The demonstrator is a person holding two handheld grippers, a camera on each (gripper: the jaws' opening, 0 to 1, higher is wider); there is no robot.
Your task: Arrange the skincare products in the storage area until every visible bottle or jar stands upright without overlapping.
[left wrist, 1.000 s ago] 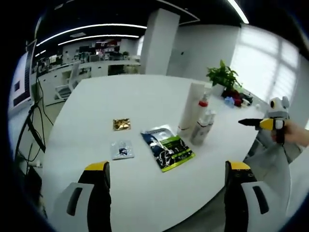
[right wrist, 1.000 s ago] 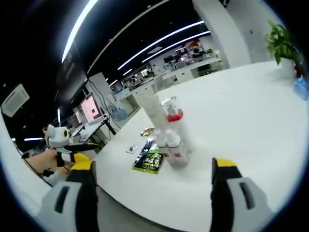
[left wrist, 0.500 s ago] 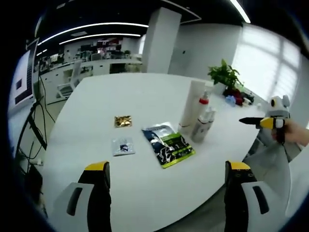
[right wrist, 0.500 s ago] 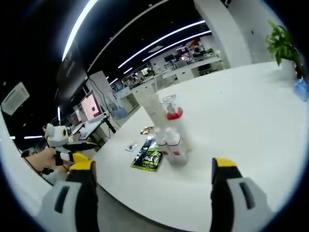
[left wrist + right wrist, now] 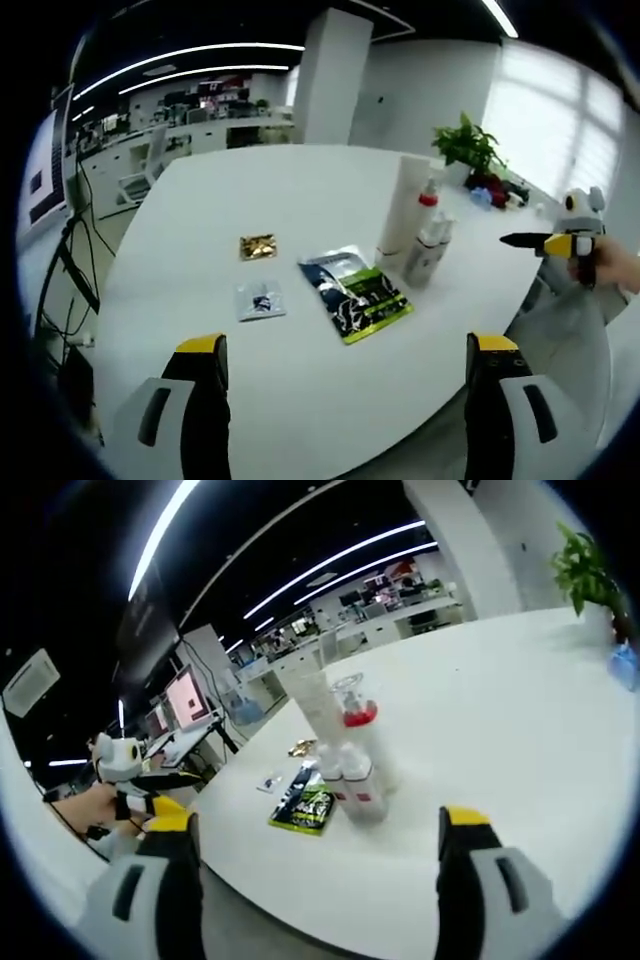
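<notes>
1. A tall white tube [image 5: 409, 205] stood upright on the glossy white table [image 5: 250, 185], long axis vertical.
2. Touching it stood a red-collared pump bottle [image 5: 424, 222] and a small white bottle [image 5: 432, 255].
3. Left of the tube lay a flat green sachet [image 5: 355, 296], a clear packet [image 5: 260, 300] and a gold packet [image 5: 258, 246].
4. The left gripper [image 5: 345, 350] and right gripper [image 5: 315, 825] were both wide apart, holding nothing.

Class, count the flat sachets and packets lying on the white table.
3: a green-and-black packet beside the upright bottles, a small silver sachet nearer the camera, a gold sachet beyond it. Others may be hidden behind the bottles.
</notes>
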